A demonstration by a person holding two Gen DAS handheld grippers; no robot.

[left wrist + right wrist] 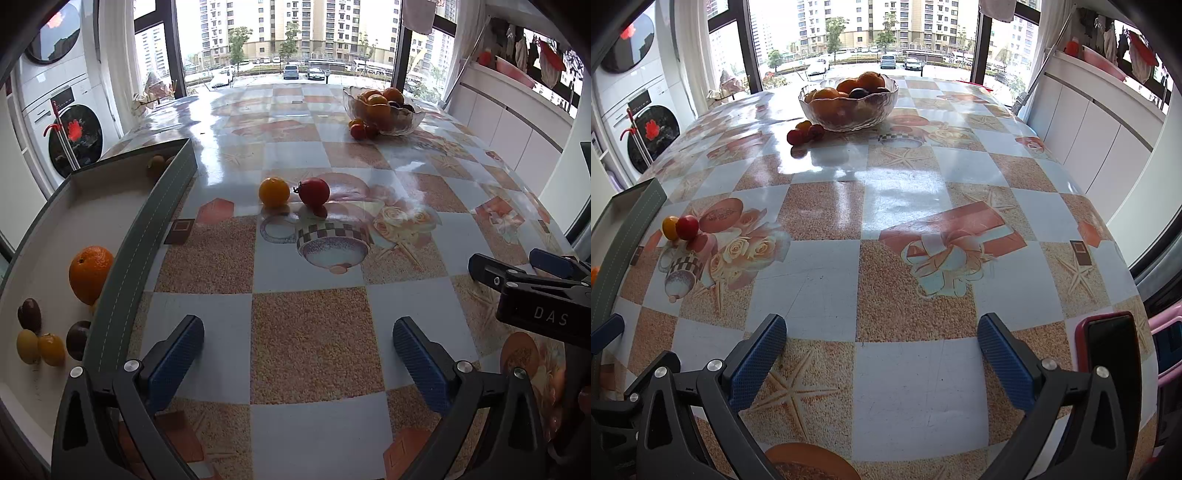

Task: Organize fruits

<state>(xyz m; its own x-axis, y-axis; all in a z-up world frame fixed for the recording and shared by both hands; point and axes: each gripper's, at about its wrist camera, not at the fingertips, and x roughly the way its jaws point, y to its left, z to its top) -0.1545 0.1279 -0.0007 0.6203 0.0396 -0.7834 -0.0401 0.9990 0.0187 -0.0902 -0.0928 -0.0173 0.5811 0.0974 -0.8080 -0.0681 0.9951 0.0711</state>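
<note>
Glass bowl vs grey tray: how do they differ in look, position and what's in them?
The glass bowl is clear, round and rippled; the grey tray is opaque and straight-walled with a pale floor. The bowl stands at the far end of the table, the tray at its near left edge. The bowl is heaped with mostly oranges; the tray holds one orange and a few small fruits spread apart. Both hold fruit.

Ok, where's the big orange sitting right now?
Left wrist view, left side: the big orange lies inside the tray, against its right wall, just beyond two dark plums.
</note>
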